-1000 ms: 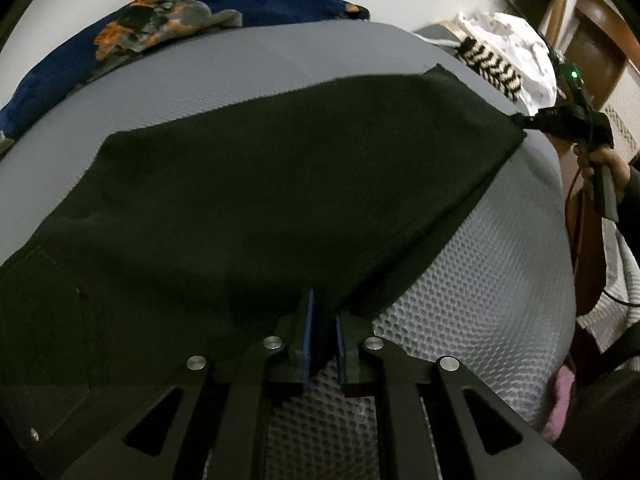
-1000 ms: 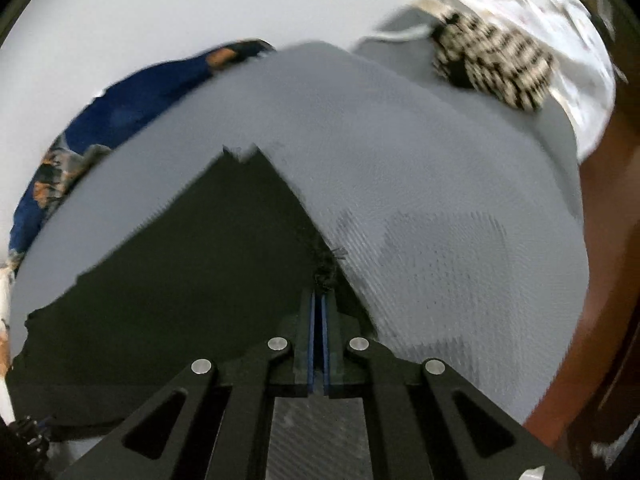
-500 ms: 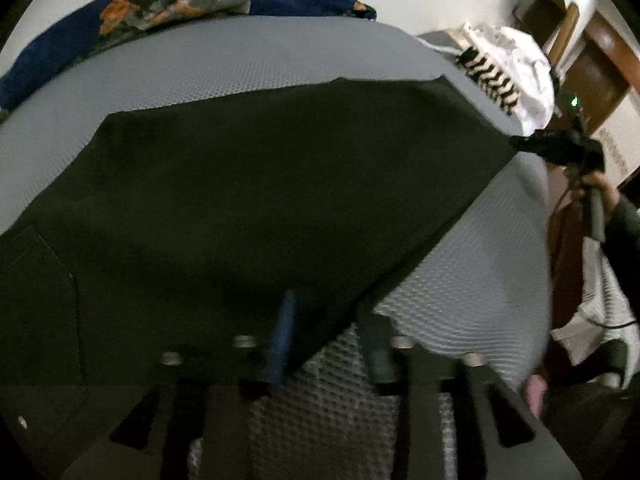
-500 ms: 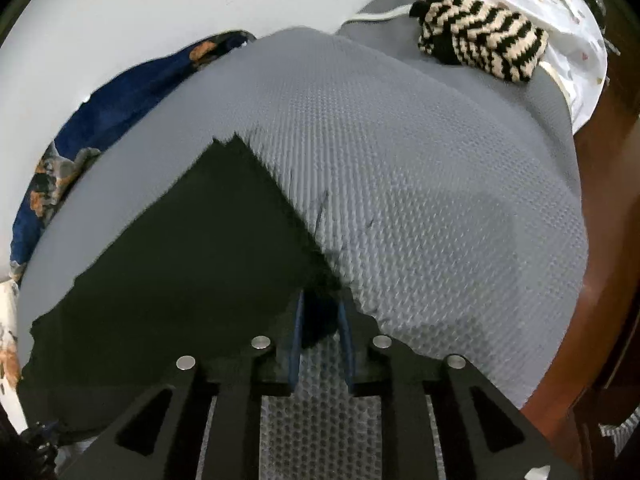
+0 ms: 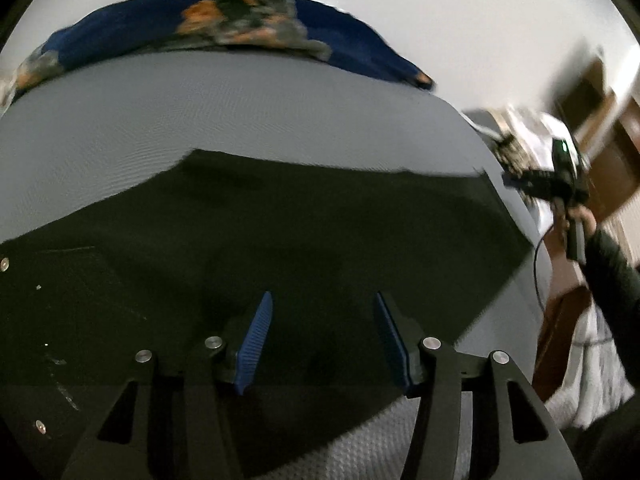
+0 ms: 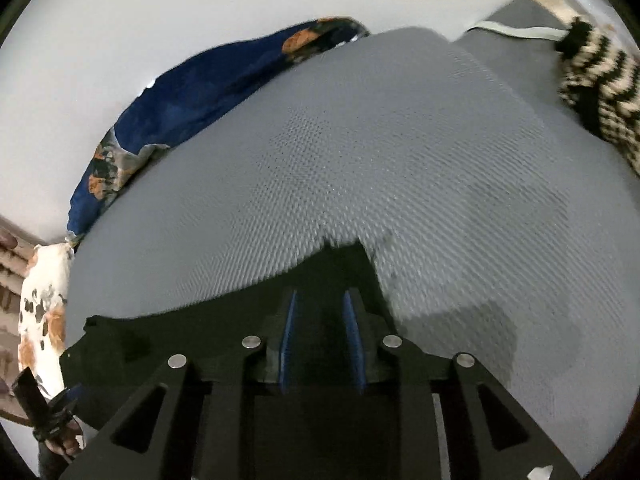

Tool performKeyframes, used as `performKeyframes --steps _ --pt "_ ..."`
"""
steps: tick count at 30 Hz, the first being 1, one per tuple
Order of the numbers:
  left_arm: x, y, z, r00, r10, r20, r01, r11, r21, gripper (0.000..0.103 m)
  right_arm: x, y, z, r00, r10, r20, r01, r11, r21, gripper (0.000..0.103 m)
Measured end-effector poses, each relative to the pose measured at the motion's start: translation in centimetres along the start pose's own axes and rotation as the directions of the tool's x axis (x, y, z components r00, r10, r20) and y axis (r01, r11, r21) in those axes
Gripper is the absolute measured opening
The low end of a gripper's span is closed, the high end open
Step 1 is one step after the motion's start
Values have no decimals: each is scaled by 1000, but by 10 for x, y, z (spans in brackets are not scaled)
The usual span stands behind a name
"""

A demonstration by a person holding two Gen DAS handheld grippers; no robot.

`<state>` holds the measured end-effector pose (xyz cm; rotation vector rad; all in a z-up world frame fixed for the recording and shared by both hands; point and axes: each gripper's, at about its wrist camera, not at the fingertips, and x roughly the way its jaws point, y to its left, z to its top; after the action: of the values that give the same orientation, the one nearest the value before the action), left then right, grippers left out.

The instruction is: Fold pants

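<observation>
Pants lie flat, black, spread across grey mattress. Left gripper spread wide right over near edge of pants, nothing between blue pads. Right gripper also parted, hovering at pants' right-end corner, holding nothing. Looks like between-folds step, one fold laid, tongs free. Next move imo: re-pinch two edge points, keep cloth taut, carry across. Beyond pants: blue floral blanket by wall, striped knit thing far right of pants.
</observation>
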<state>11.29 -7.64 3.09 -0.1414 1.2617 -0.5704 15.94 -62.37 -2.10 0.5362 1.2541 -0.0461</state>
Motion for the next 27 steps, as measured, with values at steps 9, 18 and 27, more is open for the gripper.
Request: performKeyframes --steps 9,18,27 --pt "2 19 18 998 68 14 -67 995 -76 54 37 -4 25 997 -18 -74 14 999 -50 24" --pt "14 23 27 995 103 2 -102 991 -91 54 30 15 17 999 -12 -48 6 992 -129 6" --pt "7 33 32 981 187 52 -181 979 -96 54 -13 30 2 968 -155 196 180 977 -114 2"
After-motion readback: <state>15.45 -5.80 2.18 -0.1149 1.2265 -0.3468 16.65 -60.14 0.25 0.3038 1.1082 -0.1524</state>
